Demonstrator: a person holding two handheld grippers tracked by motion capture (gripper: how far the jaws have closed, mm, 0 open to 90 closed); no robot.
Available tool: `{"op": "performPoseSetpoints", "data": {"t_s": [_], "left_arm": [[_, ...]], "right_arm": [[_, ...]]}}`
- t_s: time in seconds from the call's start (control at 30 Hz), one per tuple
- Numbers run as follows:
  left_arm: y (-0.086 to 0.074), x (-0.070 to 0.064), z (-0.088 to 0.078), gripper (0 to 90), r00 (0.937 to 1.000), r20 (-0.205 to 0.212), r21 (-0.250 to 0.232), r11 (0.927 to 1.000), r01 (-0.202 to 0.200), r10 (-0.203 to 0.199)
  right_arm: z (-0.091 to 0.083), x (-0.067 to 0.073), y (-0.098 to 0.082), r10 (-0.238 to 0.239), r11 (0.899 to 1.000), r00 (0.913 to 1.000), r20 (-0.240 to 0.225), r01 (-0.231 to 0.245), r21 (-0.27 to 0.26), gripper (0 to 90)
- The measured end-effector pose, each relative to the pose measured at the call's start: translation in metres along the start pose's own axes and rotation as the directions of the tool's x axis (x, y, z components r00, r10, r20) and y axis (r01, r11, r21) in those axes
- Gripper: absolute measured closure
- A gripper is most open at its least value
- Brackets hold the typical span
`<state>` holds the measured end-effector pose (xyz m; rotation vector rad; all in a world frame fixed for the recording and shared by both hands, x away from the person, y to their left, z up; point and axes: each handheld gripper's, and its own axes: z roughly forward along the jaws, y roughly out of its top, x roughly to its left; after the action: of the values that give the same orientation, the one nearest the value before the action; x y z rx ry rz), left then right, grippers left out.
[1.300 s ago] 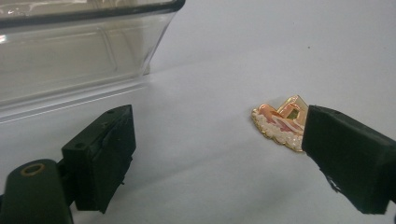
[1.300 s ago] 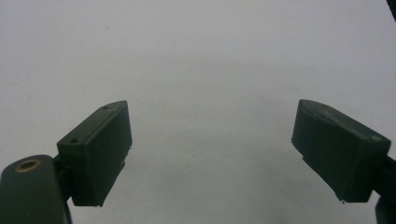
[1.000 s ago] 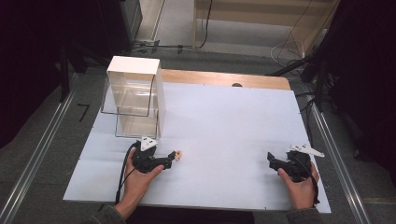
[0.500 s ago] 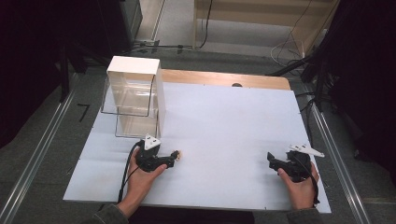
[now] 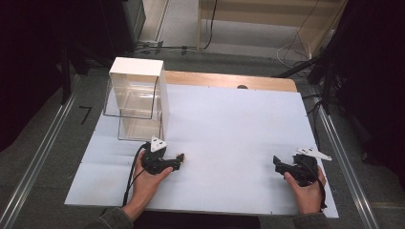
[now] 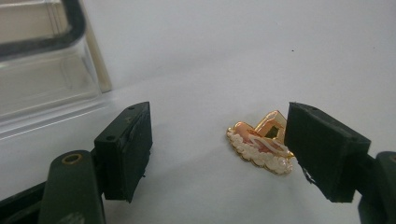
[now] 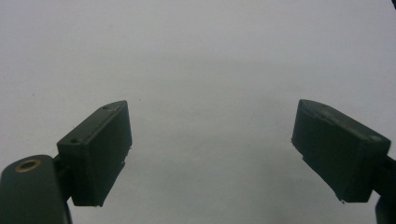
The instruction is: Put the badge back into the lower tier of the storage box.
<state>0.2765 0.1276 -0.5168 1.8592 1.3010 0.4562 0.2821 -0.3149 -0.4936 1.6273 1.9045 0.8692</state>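
Worktop (image 5: 229, 143): white sheet over a wooden board, person's forearms coming in from the near edge. Clear plastic box (image 5: 136, 102) with a white top stands at the far left of the worktop. Left gripper (image 5: 179, 159) lies low just in front of the box; its jaws have just been closing but are spread, with a small gold pin (image 6: 259, 140), pink and white enamel, lying flat on the sheet between them, close against one jaw, not pinched. Right gripper (image 5: 276, 162) rests near the right edge, well apart, jaws spread over bare sheet.
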Motion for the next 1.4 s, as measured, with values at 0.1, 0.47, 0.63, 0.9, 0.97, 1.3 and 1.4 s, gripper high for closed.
{"op": "performPoseSetpoints", "data": {"t_s": [0.1, 0.47, 0.63, 0.9, 0.97, 1.3, 1.4], "left_arm": [[0.001, -0.001, 0.001, 25.2, 1.0000, -0.004, 0.004, 1.0000, -0.005, 0.005], [0.002, -0.006, 0.004, 31.6, 0.9995, -0.001, 0.014, 0.9994, -0.031, 0.031], [0.003, -0.008, 0.005, 34.2, 0.9991, 0.004, 0.016, 0.9990, -0.042, 0.041], [0.003, -0.014, 0.007, 46.0, 0.9975, 0.024, 0.017, 0.9976, -0.067, 0.067], [0.003, -0.016, 0.008, 50.2, 0.9971, 0.036, 0.015, 0.9976, -0.068, 0.067], [0.003, -0.019, 0.008, 70.1, 0.9934, 0.081, 0.005, 0.9967, -0.081, 0.080], [0.004, -0.019, 0.006, 77.3, 0.9922, 0.098, -0.010, 0.9970, -0.076, 0.077]], "right_arm": [[0.000, 0.000, 0.000, 0.001, 1.000, 1.0000, 0.000, -0.001, 0.001, 10.8], [0.000, 0.000, 0.000, 0.001, 1.000, 1.0000, -0.004, -0.001, 0.004, 10.8], [0.000, 0.001, 0.000, 0.000, 1.000, 1.0000, -0.006, 0.000, 0.005, 10.8], [0.000, 0.000, 0.000, 0.000, 1.000, 1.0000, -0.007, 0.000, 0.006, 10.8], [0.000, 0.000, 0.000, 0.000, 1.000, 1.0000, -0.007, 0.000, 0.006, 10.8], [0.000, 0.000, 0.000, -0.001, 1.000, 1.0000, -0.008, 0.001, 0.007, 10.8], [0.000, 0.000, 0.000, -0.001, 1.000, 1.0000, -0.008, 0.001, 0.007, 10.8]]}}
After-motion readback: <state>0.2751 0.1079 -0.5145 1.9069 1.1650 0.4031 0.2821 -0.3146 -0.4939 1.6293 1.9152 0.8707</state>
